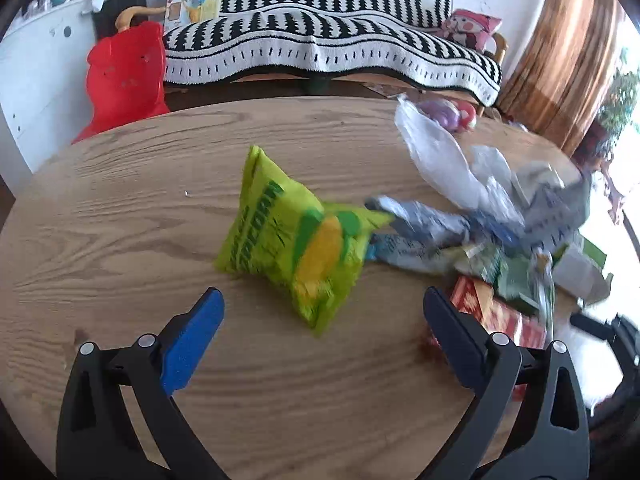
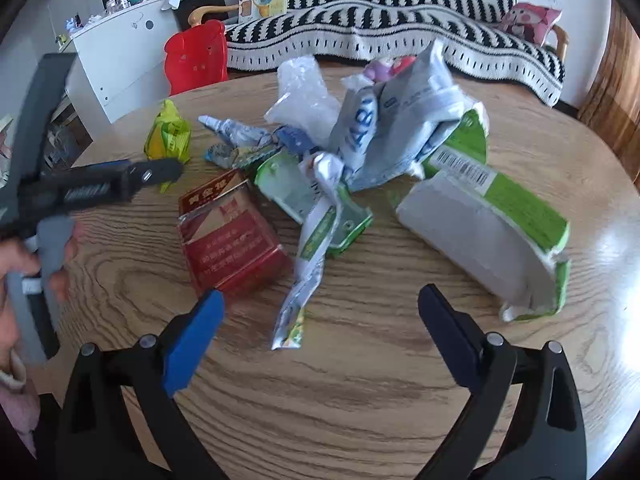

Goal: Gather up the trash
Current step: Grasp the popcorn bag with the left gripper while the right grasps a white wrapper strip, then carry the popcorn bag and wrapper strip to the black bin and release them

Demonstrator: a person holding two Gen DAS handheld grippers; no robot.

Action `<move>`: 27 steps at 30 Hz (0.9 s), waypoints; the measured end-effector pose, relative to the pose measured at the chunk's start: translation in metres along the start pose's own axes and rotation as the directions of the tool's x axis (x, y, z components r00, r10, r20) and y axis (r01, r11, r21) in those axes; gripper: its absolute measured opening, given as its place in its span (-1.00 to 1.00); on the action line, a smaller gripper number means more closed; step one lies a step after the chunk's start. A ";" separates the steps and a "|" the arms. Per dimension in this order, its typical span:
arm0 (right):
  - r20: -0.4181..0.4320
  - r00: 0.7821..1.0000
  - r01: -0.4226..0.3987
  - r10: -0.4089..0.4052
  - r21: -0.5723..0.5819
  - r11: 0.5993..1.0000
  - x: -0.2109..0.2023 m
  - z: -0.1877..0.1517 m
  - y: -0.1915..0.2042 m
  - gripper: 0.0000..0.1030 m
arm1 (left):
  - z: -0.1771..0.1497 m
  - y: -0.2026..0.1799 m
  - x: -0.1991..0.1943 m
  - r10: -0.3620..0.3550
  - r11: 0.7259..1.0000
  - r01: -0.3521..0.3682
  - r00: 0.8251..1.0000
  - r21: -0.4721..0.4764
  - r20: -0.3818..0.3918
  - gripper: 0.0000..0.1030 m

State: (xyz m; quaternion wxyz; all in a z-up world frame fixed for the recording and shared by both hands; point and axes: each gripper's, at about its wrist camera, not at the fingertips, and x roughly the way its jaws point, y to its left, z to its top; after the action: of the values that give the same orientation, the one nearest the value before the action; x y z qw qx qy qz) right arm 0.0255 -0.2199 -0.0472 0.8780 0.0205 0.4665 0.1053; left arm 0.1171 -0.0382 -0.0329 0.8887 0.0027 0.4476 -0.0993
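A yellow-green snack bag [image 1: 296, 236] lies on the round wooden table [image 1: 120, 208], just ahead of my open, empty left gripper [image 1: 322, 300]. It also shows in the right wrist view [image 2: 168, 136], far left. A pile of trash lies mid-table: a red carton [image 2: 232, 236], a crumpled silver-green wrapper [image 2: 316, 240], a white-blue bag [image 2: 384, 128], a clear plastic bag [image 2: 304, 92] and a torn green-white box [image 2: 492, 224]. My right gripper [image 2: 320, 300] is open and empty, just short of the wrapper. The left gripper [image 2: 156, 172] shows from the side beside the snack bag.
A red plastic chair [image 1: 124, 76] stands beyond the table's far left edge. A sofa with a black-and-white striped cover [image 1: 328, 40] runs along the back. A white cabinet [image 2: 120, 52] stands at the left. A small purple-and-red toy [image 1: 452, 114] sits at the table's far edge.
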 end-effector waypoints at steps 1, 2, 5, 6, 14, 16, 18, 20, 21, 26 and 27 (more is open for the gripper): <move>0.002 1.000 0.005 -0.005 -0.006 1.000 0.000 -0.001 0.001 0.82 | 0.002 0.000 0.000 0.007 1.000 -0.007 1.000 -0.001 0.009 0.88; 0.003 1.000 0.016 -0.016 -0.018 1.000 0.001 0.000 0.002 0.82 | 0.005 0.000 0.001 0.011 1.000 -0.011 1.000 -0.001 0.018 0.88; -0.010 0.999 0.052 -0.052 -0.024 0.998 0.007 -0.003 0.002 0.76 | 0.009 -0.005 0.008 0.020 1.000 -0.021 1.000 0.019 0.016 0.88; -0.019 0.998 0.056 -0.056 -0.015 0.998 0.009 -0.004 -0.001 0.74 | 0.009 -0.006 0.012 0.027 0.999 -0.028 1.000 0.025 0.009 0.88; -0.003 0.994 0.109 -0.109 -0.053 0.993 0.013 -0.008 -0.006 0.34 | 0.022 -0.008 0.028 0.066 0.997 -0.067 0.998 0.034 0.023 0.83; 0.002 0.995 0.101 -0.101 -0.065 0.993 0.012 -0.008 -0.005 0.16 | 0.022 -0.007 0.034 0.102 0.994 -0.103 0.995 0.037 0.011 0.41; 0.005 0.996 0.084 -0.084 -0.079 0.993 0.010 -0.008 -0.002 -0.29 | 0.021 -0.010 0.035 0.123 0.991 -0.124 0.992 0.051 0.014 0.18; -0.003 0.998 0.056 -0.056 -0.077 0.995 0.009 -0.007 -0.001 -0.70 | 0.022 -0.010 0.031 0.114 0.992 -0.114 0.993 0.052 0.019 -0.02; -0.006 0.999 0.045 -0.045 -0.066 0.997 0.008 -0.006 -0.001 -0.72 | 0.021 -0.009 0.029 0.095 0.995 -0.096 0.995 0.039 0.015 -0.02; 0.034 0.999 0.019 -0.018 -0.056 0.998 -0.004 -0.008 0.000 -0.74 | 0.016 -0.005 0.015 0.080 0.996 -0.081 0.996 0.038 0.028 -0.09; 0.047 0.999 0.022 -0.020 -0.054 0.998 -0.006 -0.007 -0.001 -0.74 | 0.016 -0.004 0.012 0.083 0.996 -0.084 0.996 0.039 0.035 -0.10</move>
State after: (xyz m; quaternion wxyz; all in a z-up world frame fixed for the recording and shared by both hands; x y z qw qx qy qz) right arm 0.0161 -0.2225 -0.0462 0.8898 -0.0058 0.4433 0.1082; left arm 0.1359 -0.0456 -0.0322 0.8992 0.0375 0.4302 -0.0711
